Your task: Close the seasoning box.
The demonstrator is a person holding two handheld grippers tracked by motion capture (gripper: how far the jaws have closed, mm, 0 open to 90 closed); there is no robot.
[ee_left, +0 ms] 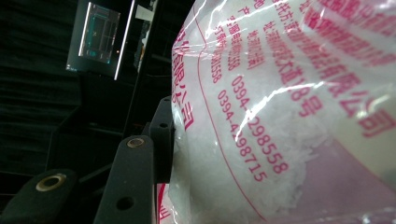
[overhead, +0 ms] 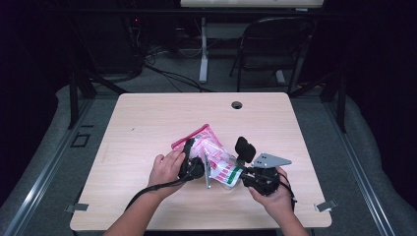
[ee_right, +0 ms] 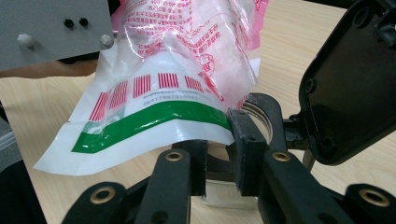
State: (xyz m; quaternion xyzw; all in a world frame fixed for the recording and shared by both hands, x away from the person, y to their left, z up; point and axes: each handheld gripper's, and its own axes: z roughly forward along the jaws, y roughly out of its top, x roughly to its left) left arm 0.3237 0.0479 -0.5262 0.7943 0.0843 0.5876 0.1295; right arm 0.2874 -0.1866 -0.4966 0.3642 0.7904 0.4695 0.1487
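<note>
Crowding the left claw, the bag hides one jaw.

Clear plastic bag with red print and white granular filling: cut off top, right & bottom in left gripper view; one finger of left gripper hidden behind it, so grip can't be judged there. In high view left gripper mostly covered by left hand & bag. White-rimmed container under right gripper: largely hidden by fingers and the bag's hem; type unclear. Small print too blurred to read.
</note>
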